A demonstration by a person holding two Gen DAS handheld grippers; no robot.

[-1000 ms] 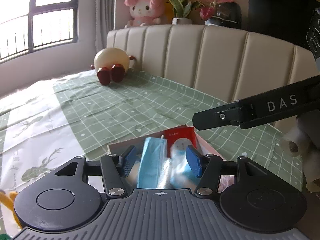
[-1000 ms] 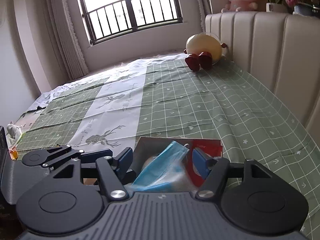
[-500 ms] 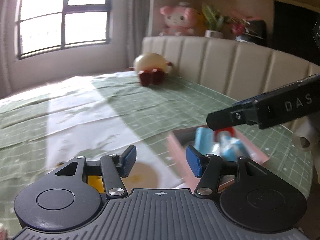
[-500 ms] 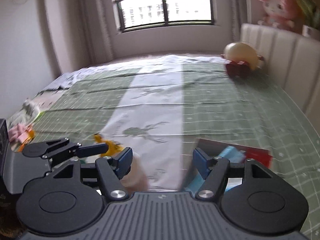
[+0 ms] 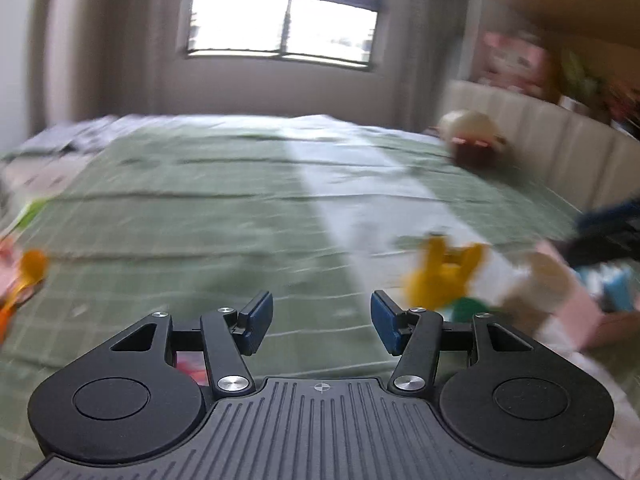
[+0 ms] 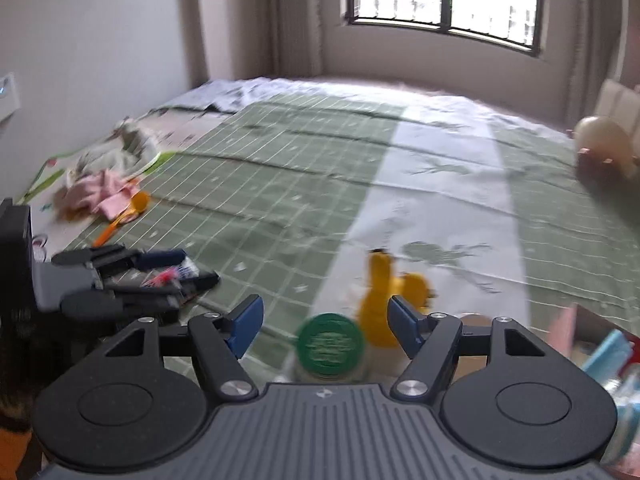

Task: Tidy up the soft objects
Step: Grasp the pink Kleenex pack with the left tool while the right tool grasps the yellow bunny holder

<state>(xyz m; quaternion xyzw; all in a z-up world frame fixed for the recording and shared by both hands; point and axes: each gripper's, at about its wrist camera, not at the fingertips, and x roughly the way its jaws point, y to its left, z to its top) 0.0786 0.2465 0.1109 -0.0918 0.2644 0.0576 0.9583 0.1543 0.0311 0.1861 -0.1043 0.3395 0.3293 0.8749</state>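
A yellow soft toy (image 6: 380, 304) lies on the green checked bed cover just beyond my right gripper (image 6: 324, 324), which is open and empty. The toy also shows, blurred, in the left wrist view (image 5: 444, 276), right of my left gripper (image 5: 322, 322), also open and empty. The left gripper appears in the right wrist view (image 6: 120, 276) at the left. A pink box (image 5: 576, 300) holding blue face masks (image 6: 608, 352) sits at the right. A pile of pink and white cloths (image 6: 104, 184) lies at the far left.
A jar with a green lid (image 6: 330, 342) stands close under my right gripper. An orange spoon (image 6: 124, 216) lies by the cloths. A round cream plush with red feet (image 6: 604, 148) rests by the padded headboard (image 5: 560, 148). Small packets (image 6: 176, 276) lie under the left gripper.
Both grippers have swung left, away from the box with the masks, toward the middle of the bed. The yellow toy and green-lidded jar have come into view. Both stay open.
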